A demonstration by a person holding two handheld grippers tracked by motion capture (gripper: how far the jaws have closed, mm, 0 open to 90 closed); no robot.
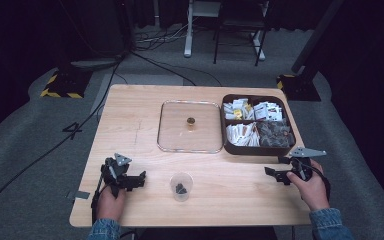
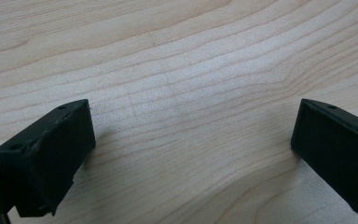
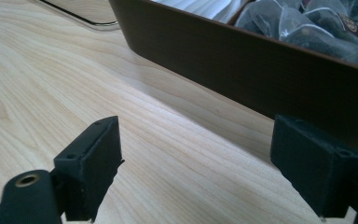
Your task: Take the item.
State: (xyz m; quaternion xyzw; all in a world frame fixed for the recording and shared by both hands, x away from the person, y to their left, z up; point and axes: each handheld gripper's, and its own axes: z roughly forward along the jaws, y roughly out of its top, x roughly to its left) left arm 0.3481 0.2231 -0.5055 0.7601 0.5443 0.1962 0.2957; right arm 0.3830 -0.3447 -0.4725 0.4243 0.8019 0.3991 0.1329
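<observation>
Hands come in from the near edge of the wooden counter point(image 1: 130, 115), each wrapped around a black claw. The left claw point(image 1: 139, 179) lies low near the front left corner and points right toward a small clear plastic cup point(image 1: 181, 186). Its jaws stand wide apart over bare pale wood grain, nothing between them. The right claw point(image 1: 276, 166) hangs just above the counter at the front right, angled left and away from the person, a grey three-cornered plate on top. Its jaws are also spread wide and empty, with the near wall of a dark brown tray point(image 3: 242, 65) close ahead.

The tray is rectangular with rounded corners, split into compartments: white paper sachets fill three, and dark mesh tea bags point(image 3: 303, 23) fill the near right one. Beside it lies a clear square lid point(image 1: 190, 126) with a small brass-coloured knob. The cup stands upright between the claws, something dark at its bottom.
</observation>
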